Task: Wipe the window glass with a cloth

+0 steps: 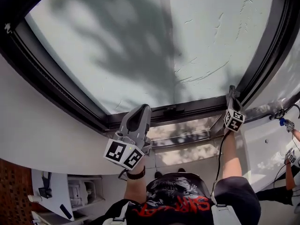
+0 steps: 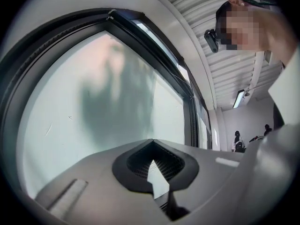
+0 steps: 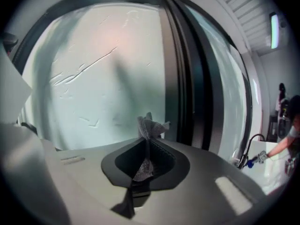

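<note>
The window glass (image 1: 140, 46) is a large frosted pane in a dark frame (image 1: 61, 86), with dried streaks (image 1: 201, 74) on its right half. My right gripper (image 1: 231, 92) is raised to the pane's lower right corner, close to the frame. In the right gripper view the right gripper (image 3: 149, 134) is shut on a small grey cloth (image 3: 150, 125), and a crumpled tuft sticks out past the tips, near the glass (image 3: 93, 78). My left gripper (image 1: 142, 109) is held up below the pane's bottom edge. It (image 2: 152, 142) is shut with nothing in it, and the glass (image 2: 93, 102) lies ahead.
A dark upright post (image 3: 187, 78) separates this pane from a second pane (image 3: 225, 93) to the right. A white wall (image 1: 28, 125) borders the frame's left side. Someone's hand holds a blue-tipped tool (image 1: 283, 122) at the far right. Two people (image 2: 236, 139) stand far off.
</note>
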Demonstrator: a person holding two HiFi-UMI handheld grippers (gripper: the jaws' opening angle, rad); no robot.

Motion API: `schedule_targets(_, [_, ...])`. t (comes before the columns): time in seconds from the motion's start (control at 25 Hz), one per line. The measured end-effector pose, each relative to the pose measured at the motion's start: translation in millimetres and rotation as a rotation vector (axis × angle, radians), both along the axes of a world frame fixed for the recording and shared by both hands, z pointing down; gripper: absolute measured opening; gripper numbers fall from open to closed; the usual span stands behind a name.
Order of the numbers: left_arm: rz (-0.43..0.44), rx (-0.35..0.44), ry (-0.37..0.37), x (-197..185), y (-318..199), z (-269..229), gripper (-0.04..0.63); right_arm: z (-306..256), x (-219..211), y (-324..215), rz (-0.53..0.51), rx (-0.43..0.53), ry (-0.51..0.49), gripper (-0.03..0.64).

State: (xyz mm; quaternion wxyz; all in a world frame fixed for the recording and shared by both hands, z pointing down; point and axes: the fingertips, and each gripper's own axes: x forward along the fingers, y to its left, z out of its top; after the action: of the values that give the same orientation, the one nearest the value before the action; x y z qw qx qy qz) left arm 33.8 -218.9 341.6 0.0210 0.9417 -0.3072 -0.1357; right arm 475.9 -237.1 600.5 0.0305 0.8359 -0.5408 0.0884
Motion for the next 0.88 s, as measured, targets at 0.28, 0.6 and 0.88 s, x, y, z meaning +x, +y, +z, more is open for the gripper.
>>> schedule_targets(0.28, [-0.031,-0.012,-0.001,-1,-2,0,-0.005,-110,-90,20,-0.173,0.248,0.023,0.026])
schedule_targets(0.6, [-0.071,-0.016,0.005,-25,-4,4,-0.005,-192,-241,9,-0.512,0.449,0.042,0.023])
schedule_targets(0.88, [-0.084,-0.027,0.024,-45,-8,8,-0.005,-192,-282,5,-0.581,0.418,0.062,0.023])
